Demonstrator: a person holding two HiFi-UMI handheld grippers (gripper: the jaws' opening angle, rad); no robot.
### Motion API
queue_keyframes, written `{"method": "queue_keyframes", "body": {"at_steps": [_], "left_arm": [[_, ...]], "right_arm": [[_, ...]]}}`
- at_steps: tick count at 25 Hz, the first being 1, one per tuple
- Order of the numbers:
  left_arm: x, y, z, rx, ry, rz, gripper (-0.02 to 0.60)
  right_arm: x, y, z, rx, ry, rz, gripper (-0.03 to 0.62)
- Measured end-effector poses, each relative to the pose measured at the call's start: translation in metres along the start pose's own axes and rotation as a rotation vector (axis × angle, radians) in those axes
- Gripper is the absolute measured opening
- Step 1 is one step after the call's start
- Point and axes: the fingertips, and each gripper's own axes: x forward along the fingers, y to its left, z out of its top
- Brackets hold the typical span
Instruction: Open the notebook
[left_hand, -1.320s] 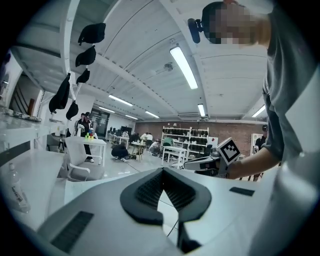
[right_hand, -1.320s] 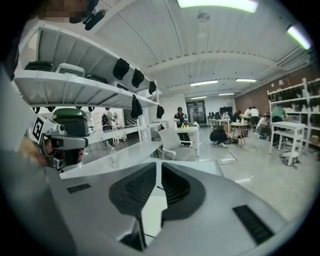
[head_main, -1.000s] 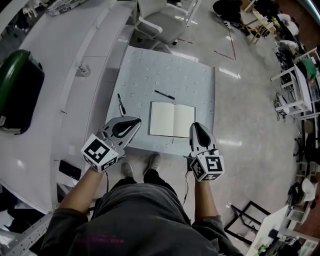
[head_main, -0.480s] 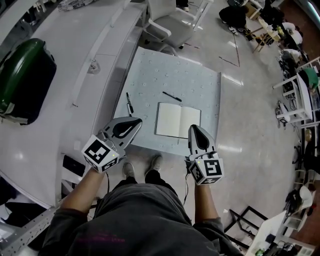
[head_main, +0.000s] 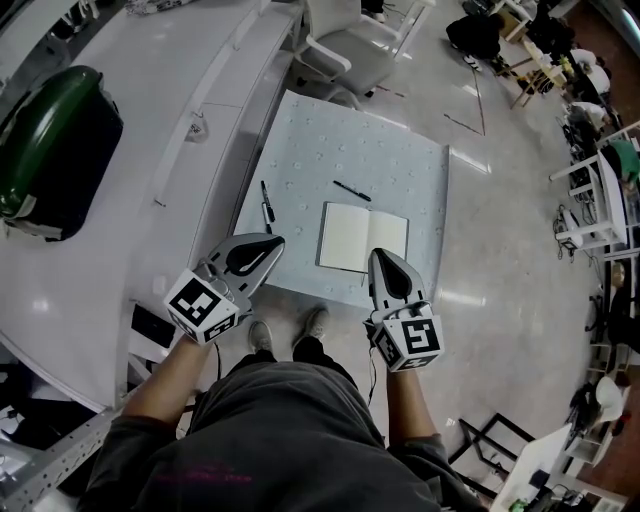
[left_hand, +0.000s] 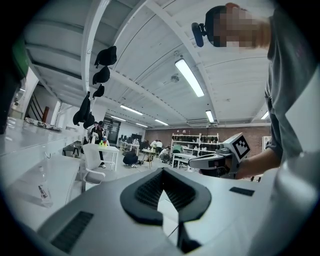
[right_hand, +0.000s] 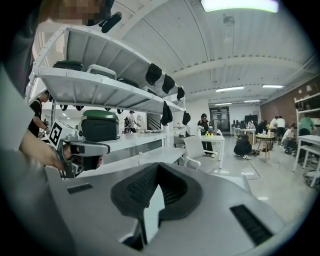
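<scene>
Lying open by the worktop (head_main: 330, 150) near edge: notebook (head_main: 363, 238) | left claw (head_main: 272, 243) pressed together, empty | right claw (head_main: 379, 257) just closed, pressed together, empty, beside notebook's near edge

A person wore a dark grey short-sleeved shirt (head_main: 285, 440) with faint reddish print low on one side, dark trousers and pale shoes (head_main: 257, 339). Each hand carried a light grey, wedge-shaped tool, the left gripper (head_main: 272, 244) and the right gripper (head_main: 378, 256). Each had a black teardrop inset of ribbed padding round its jaws and small black slots in the shell. The right one's jaws had just closed together, nothing between them. Behind each sat a white cube (head_main: 203, 305) printed with black square markers. A thin dark cable (head_main: 372, 378) trailed from the right tool, and a black camera (left_hand: 201, 31) rode on the head.
</scene>
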Motion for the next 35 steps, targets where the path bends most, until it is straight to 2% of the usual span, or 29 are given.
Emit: {"method": "queue_keyframes", "body": {"at_steps": [11,35], "left_arm": [[0.0,0.0,-0.011,-0.016,0.022,0.003,0.0],[0.03,-0.002,-0.019,-0.023,0.056,-0.013,0.0]], "right_arm": [[0.006,0.01,-0.015,0.016,0.034,0.044,0.003],[0.015,-0.012,-0.027,0.036,0.072,0.062,0.003]]}}
